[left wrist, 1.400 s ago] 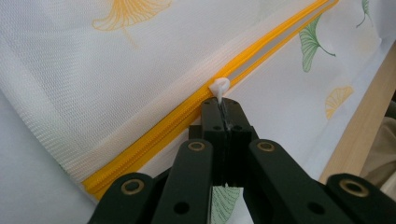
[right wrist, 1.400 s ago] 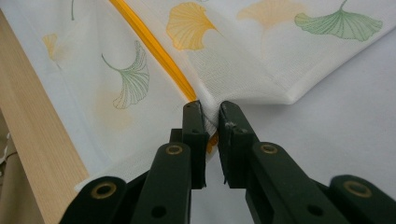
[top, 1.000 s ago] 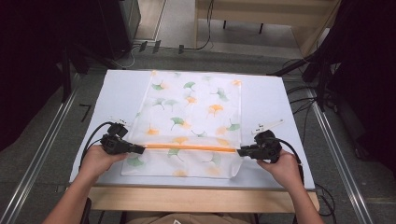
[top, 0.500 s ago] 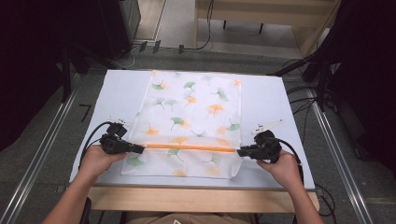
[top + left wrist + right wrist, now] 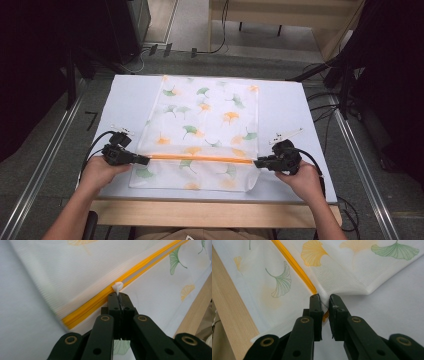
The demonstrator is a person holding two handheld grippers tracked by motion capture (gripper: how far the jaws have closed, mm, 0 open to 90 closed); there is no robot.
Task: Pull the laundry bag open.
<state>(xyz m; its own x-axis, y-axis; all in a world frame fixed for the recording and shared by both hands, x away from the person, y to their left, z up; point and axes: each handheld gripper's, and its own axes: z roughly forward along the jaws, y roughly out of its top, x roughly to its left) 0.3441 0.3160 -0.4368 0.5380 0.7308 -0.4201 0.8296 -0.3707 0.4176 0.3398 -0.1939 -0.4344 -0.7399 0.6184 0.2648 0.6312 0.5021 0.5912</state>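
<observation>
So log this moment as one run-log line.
left gripper: shut on zipper pull | right gripper: shut on bag edge | mesh bag: flat on table

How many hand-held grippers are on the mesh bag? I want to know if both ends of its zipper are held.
2. The left hand-held gripper pinches the white zipper pull at the left end; the right hand-held gripper clamps the mesh bag at the orange zipper's right end.

We see the mesh bag (image 5: pixel 202 131) lying flat on the bench (image 5: pixel 127 102), reaching from its far edge almost to its near edge, slightly left of centre. The zipper (image 5: pixel 200 158) runs across the bag's near part, with the left claw (image 5: pixel 146 160) at its left end and the right claw (image 5: pixel 257 163) at its right end. The zipper pull (image 5: pixel 117 286) seems to sit just beyond the left claw's tips.
</observation>
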